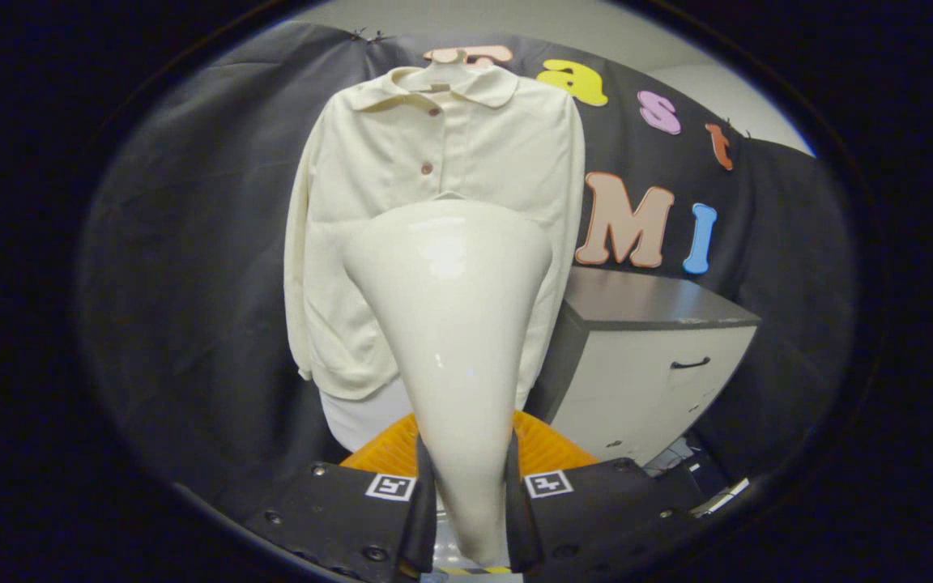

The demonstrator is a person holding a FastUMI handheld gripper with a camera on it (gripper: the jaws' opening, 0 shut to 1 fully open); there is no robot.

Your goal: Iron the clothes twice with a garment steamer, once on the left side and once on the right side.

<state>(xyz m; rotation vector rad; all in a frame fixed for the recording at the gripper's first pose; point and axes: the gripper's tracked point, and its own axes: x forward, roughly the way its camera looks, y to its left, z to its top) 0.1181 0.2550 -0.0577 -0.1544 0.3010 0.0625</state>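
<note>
— Hand-held gripper [470, 502]: what's your grip?
— Both fingers clamp the garment steamer [450, 324]; the cream shirt [369, 243] hangs just beyond it.
— Then press its head flat and sweep one side evenly.

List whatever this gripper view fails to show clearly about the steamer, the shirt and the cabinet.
- Glossy cream garment steamer, clamped in the gripper: its steam face points away, so steam cannot be judged.
- Cream button-front shirt on a hanger: the steamer covers its lower middle and hem; contact cannot be told.
- Orange ribbed object: mostly behind the steamer.
- Grey-topped white cabinet: its base is cut off.
</note>
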